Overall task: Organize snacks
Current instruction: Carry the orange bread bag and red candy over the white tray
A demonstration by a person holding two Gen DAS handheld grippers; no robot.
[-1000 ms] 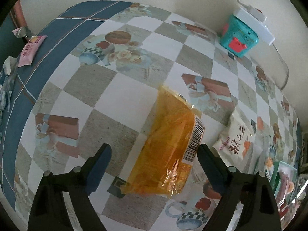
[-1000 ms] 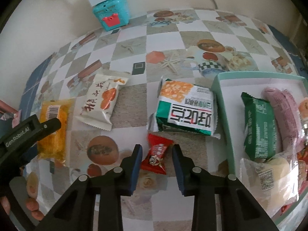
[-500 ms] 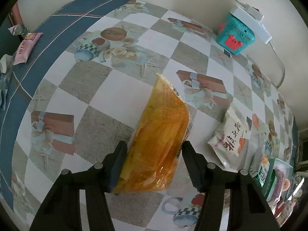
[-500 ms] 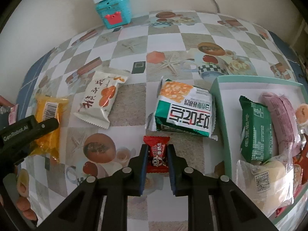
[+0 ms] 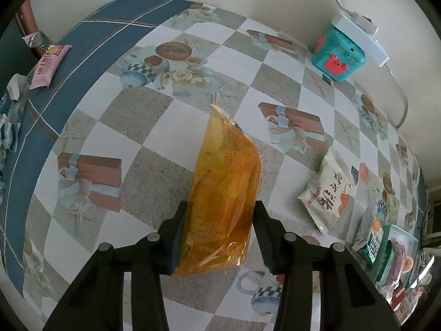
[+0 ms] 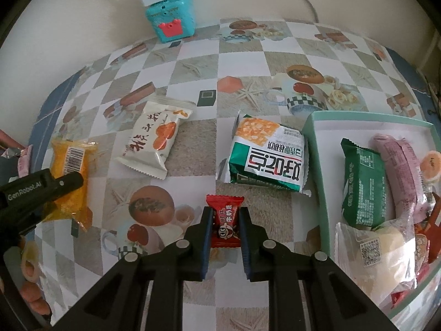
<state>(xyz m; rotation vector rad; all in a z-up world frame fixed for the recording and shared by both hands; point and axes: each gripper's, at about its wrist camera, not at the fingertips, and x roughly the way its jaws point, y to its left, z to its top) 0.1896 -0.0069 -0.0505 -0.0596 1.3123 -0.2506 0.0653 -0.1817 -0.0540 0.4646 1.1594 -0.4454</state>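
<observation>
Left gripper [image 5: 219,227] is clamped on the orange snack bag [image 5: 224,190], which is tilted on edge over the checkered tablecloth [image 5: 154,176], its far end pointing away. Right gripper [image 6: 226,227] is closed on the small red candy packet [image 6: 225,224], near the green-white cracker pack [image 6: 268,155] and left of the teal tray [image 6: 312,149]. A white snack pouch [image 6: 155,140] is seen flat between both grippers.

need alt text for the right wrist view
The right gripper is shut on a small red candy wrapper on a checked tablecloth. A green-and-white cracker pack lies just beyond, beside a teal-rimmed tray of snacks on the right.
</observation>
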